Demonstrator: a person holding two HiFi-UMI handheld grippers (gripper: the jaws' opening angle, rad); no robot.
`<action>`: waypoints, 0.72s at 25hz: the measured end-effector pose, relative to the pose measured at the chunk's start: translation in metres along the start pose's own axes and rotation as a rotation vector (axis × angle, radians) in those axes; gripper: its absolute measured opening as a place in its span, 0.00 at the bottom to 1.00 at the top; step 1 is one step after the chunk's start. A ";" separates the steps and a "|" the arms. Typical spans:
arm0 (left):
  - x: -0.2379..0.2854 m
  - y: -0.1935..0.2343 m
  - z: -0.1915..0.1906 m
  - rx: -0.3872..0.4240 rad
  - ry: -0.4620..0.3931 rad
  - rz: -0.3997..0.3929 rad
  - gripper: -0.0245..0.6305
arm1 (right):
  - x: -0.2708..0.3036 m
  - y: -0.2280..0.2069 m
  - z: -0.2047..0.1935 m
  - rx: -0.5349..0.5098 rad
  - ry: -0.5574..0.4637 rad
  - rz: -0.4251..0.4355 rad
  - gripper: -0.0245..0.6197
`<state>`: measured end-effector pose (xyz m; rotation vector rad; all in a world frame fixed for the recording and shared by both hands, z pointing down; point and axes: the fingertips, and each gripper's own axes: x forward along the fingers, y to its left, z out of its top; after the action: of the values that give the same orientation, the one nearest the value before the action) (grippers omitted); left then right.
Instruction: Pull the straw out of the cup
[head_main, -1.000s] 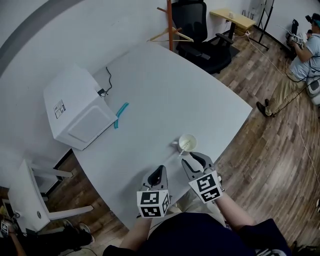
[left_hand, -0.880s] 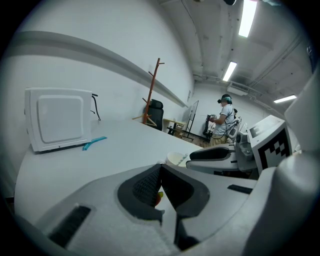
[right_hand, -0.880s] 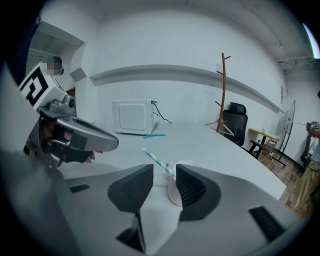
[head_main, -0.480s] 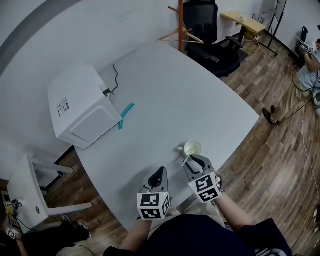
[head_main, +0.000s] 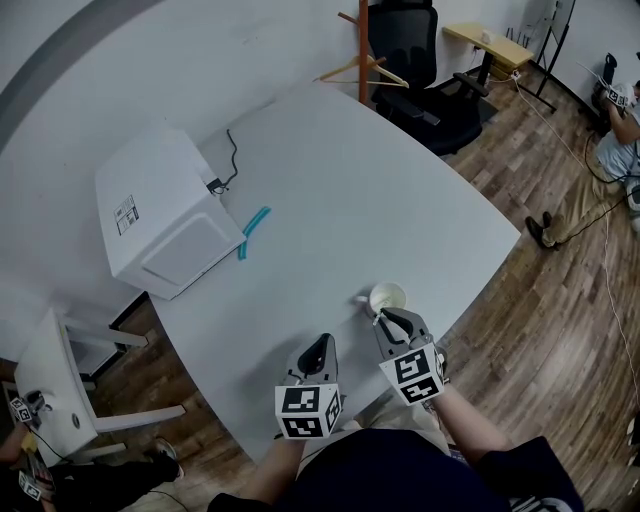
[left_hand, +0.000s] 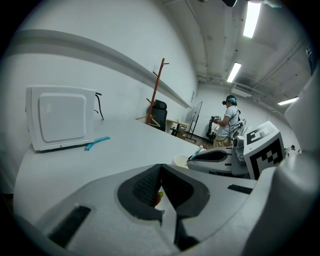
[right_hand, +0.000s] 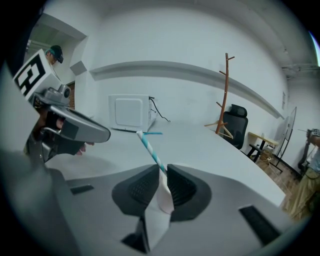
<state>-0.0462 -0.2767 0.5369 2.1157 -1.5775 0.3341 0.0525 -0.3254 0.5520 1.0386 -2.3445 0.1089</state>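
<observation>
A white cup (head_main: 387, 297) stands near the front edge of the white table (head_main: 340, 200). My right gripper (head_main: 381, 319) is just in front of it, shut on a white straw with teal stripes (right_hand: 149, 149). The straw slants up and away from the jaws; its lower end is hidden. In the left gripper view the straw's tip (left_hand: 198, 150) pokes above the right gripper (left_hand: 216, 159), with the cup (left_hand: 180, 161) beside it. My left gripper (head_main: 318, 344) hovers to the left over the table, shut and holding nothing (left_hand: 160, 176).
A white microwave-like box (head_main: 165, 225) sits at the table's far left, with a teal object (head_main: 250, 231) lying next to it. Beyond the table stand a wooden coat rack (head_main: 360, 50) and a black office chair (head_main: 420, 80). A person (head_main: 620, 130) sits far right.
My right gripper has moved in to the cup's near rim and closed on the straw that leaned there. The left gripper has barely moved.
</observation>
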 end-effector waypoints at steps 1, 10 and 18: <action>0.000 0.000 0.000 0.000 -0.001 -0.002 0.06 | -0.001 -0.001 0.001 -0.003 -0.003 -0.008 0.14; -0.010 -0.007 0.002 0.009 -0.018 -0.022 0.06 | -0.017 -0.002 0.011 -0.001 -0.042 -0.055 0.10; -0.026 -0.015 0.003 0.026 -0.035 -0.049 0.06 | -0.042 -0.001 0.027 0.027 -0.110 -0.109 0.10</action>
<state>-0.0399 -0.2534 0.5185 2.1872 -1.5455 0.3039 0.0631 -0.3062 0.5073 1.2116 -2.3838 0.0427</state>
